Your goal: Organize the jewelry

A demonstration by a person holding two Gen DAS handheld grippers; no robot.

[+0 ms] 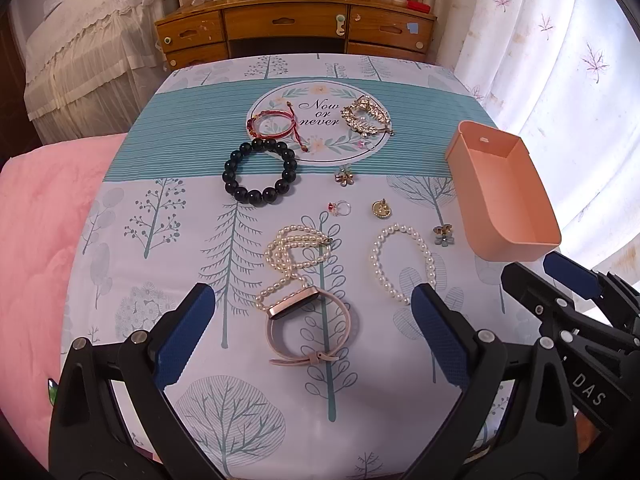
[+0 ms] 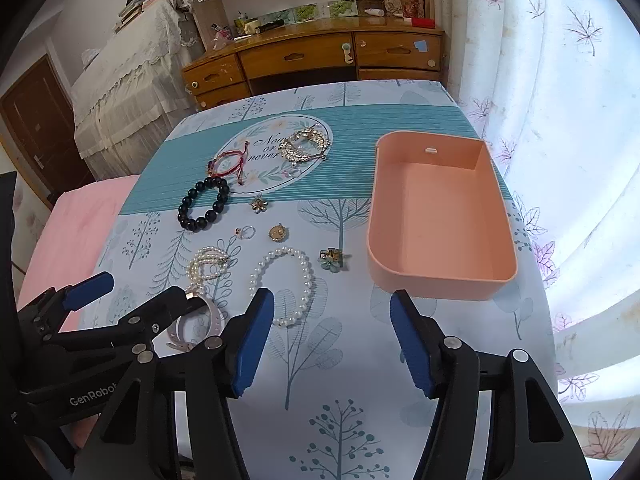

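- Left gripper [image 1: 312, 320] gapes wide and empty over the pink watch [image 1: 308, 328]; right gripper [image 2: 332, 332] likewise wide, holding nothing
- Watch: light, springy strap; I'd pinch the rigid case
- Pearl bracelet [image 2: 282, 284] beyond: slippery, limp; pinch across the strand
- Far right, peach tray [image 2: 496, 208] sits empty

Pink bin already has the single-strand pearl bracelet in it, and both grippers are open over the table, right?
Not quite: the pink bin is empty in the right wrist view. The single-strand pearl bracelet lies on the tablecloth, left of the bin. Both grippers, left and right, are open.
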